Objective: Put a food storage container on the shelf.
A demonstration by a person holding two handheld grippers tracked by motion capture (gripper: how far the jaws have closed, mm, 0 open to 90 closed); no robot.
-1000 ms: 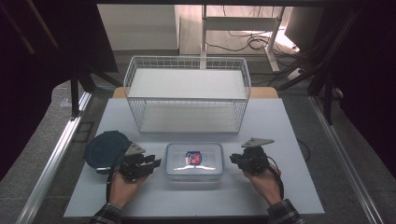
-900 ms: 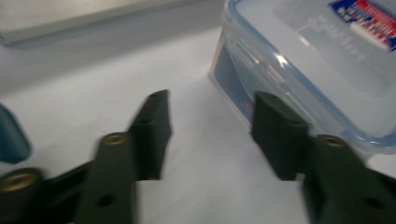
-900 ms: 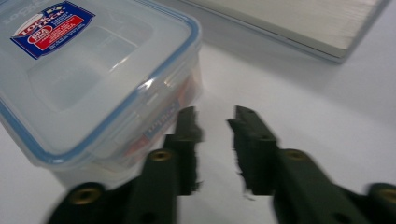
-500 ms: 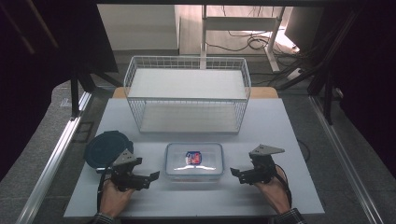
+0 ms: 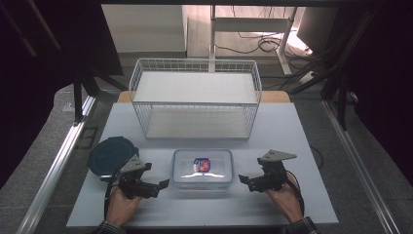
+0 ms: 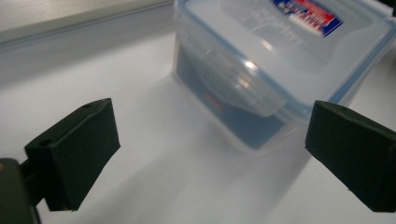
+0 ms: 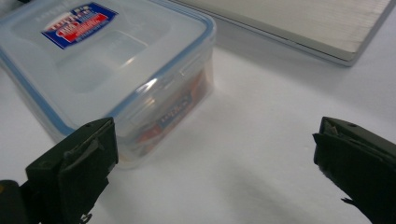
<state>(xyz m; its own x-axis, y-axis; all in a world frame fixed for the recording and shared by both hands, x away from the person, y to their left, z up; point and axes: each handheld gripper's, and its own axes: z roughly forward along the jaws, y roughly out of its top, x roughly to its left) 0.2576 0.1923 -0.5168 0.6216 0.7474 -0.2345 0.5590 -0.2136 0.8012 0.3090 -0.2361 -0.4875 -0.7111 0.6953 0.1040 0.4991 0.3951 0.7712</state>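
Two wide-open grippers, left gripper (image 5: 164, 184) and right gripper (image 5: 242, 179), flank a clear, blue-sealed lidded container (image 5: 202, 168).

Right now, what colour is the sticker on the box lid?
The sticker on the clear box is blue and red with white writing; clearest in the right gripper view.

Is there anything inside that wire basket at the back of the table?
No, in the high view the wire basket stands with nothing in it, while the clear plastic box sits in front of it on the table.
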